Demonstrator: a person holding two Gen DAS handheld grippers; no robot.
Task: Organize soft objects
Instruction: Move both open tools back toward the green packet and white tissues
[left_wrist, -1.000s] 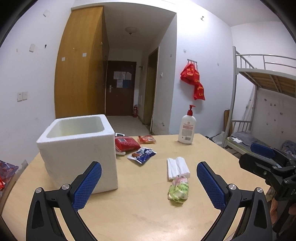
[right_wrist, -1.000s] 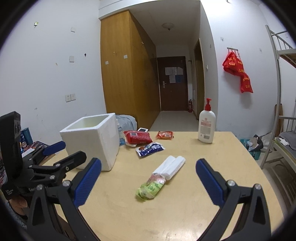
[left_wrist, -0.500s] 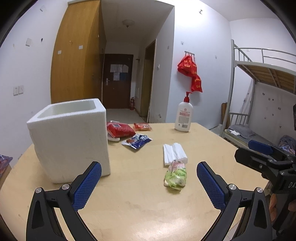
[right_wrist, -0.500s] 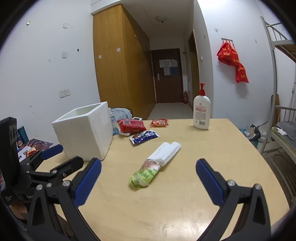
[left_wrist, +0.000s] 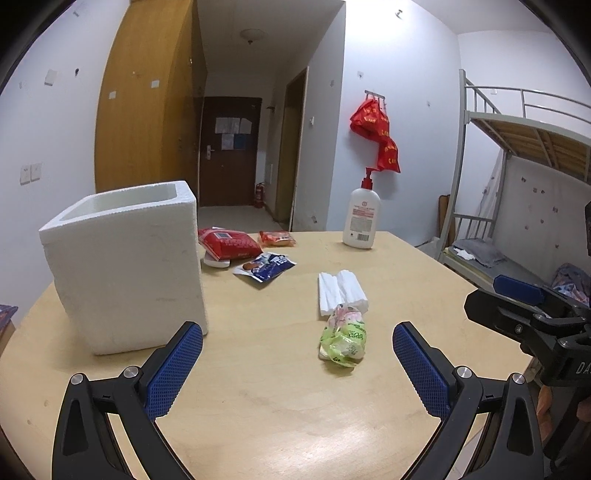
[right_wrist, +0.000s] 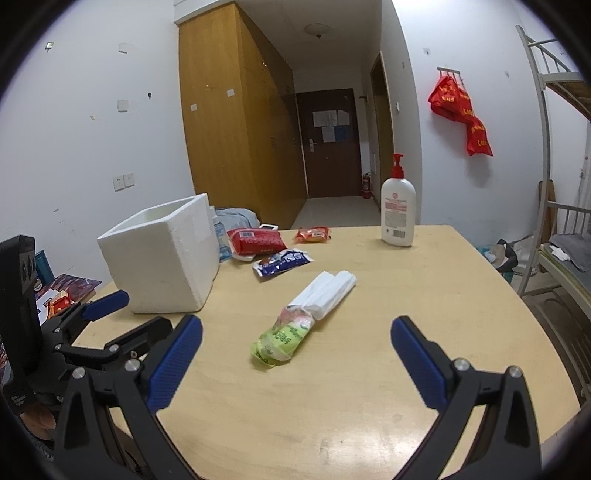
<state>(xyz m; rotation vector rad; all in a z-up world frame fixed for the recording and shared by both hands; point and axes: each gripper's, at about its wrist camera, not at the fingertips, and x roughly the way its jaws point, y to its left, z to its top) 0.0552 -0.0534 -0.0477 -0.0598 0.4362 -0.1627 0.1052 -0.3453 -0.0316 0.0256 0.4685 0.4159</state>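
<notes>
A green soft packet (left_wrist: 344, 341) (right_wrist: 282, 338) lies mid-table, touching a white folded pack (left_wrist: 340, 291) (right_wrist: 327, 293) behind it. Farther back lie a blue packet (left_wrist: 266, 266) (right_wrist: 282, 261), a red pack (left_wrist: 228, 242) (right_wrist: 256, 240) and a small orange packet (left_wrist: 277, 238) (right_wrist: 312, 233). A white foam box (left_wrist: 125, 266) (right_wrist: 162, 254) stands open-topped at the left. My left gripper (left_wrist: 297, 362) is open, empty, just short of the green packet. My right gripper (right_wrist: 295, 362) is open and empty too, facing the same packet.
A white pump bottle (left_wrist: 361, 218) (right_wrist: 398, 212) stands at the table's (left_wrist: 280, 398) far edge. A bunk bed (left_wrist: 517, 177) is at the right. Red bags (left_wrist: 378, 133) hang on the wall. Each gripper shows at the edge of the other's view.
Both grippers have moved forward and lower toward the table; the box and packets look larger and nearer. Nothing on the table has shifted.
</notes>
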